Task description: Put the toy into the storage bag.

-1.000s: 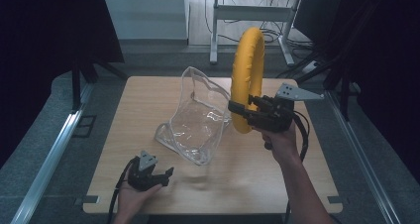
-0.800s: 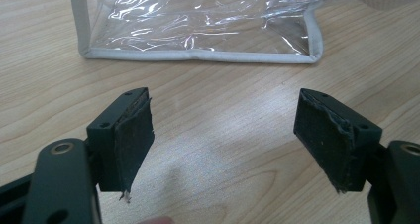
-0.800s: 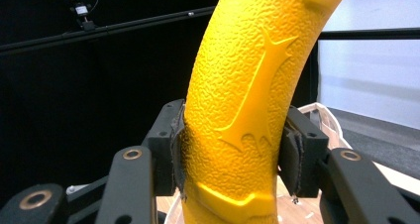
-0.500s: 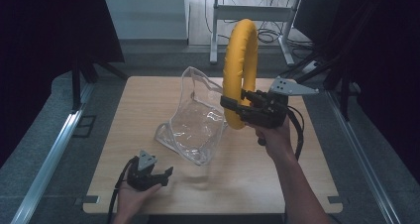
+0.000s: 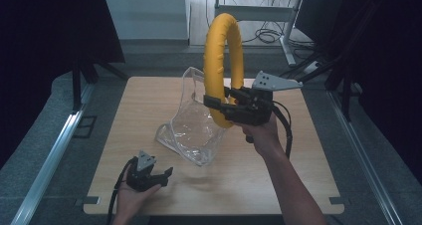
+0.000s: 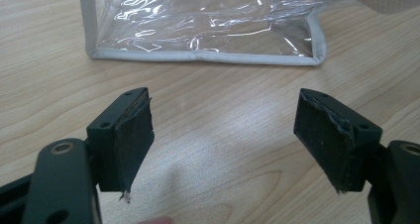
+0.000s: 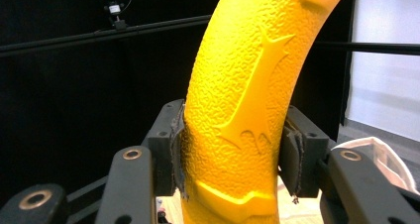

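A big yellow ring (image 5: 222, 65) with a pebbled skin stands upright in the air above the table, and my right gripper (image 5: 219, 105) is shut on its lower part. In the right gripper view both pads squeeze the yellow ring (image 7: 242, 110) from either side. A clear plastic bag (image 5: 191, 120) with a white trim stands open on the table (image 5: 298, 180), just left of and below the ring. My left gripper (image 5: 166, 174) rests near the table's front left, jaws open and bare. Its view looks at the bag's (image 6: 198, 21) bottom edge a short way ahead.
Dark curtains and a metal rail (image 5: 50, 150) flank the table on the left. A desk frame (image 5: 259, 11) with cables stands behind the table on the floor. Bare wood lies at the front right of the table.
My right gripper has carried the yellow ring leftward and upward, so it now hangs over the bag's right side. The left gripper has stayed in place.
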`<state>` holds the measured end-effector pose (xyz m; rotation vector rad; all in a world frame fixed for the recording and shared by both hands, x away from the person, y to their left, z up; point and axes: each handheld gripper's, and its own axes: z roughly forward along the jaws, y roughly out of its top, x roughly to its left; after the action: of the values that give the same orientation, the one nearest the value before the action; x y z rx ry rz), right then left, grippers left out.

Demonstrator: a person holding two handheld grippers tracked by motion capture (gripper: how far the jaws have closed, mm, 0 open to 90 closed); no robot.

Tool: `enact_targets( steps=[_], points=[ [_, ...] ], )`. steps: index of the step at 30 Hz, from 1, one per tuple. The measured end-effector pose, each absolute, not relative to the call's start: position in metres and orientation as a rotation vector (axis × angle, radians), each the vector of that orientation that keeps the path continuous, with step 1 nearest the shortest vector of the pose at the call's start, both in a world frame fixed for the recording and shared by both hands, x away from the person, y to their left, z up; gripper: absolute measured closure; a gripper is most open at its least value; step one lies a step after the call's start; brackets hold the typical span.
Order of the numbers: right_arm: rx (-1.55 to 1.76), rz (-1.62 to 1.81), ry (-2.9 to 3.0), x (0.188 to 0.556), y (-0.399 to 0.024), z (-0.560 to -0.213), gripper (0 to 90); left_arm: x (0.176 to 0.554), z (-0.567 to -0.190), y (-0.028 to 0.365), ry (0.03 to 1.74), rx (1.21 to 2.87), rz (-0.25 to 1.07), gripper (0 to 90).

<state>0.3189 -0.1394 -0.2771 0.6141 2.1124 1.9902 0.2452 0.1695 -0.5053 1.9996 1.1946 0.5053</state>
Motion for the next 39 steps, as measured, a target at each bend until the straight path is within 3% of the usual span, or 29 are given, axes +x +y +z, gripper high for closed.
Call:
enact_targets(
  steps=[16,39],
  points=[
    [0.553,2.025,2.121,0.312,-0.124,-0.270,50.9,0.245,-0.505,0.169,1.194,2.000,0.511,23.1],
    [0.521,2.035,2.216,0.313,-0.100,-0.295,50.8,0.245,-0.505,0.170,1.192,2.003,0.509,23.0]
  ],
)
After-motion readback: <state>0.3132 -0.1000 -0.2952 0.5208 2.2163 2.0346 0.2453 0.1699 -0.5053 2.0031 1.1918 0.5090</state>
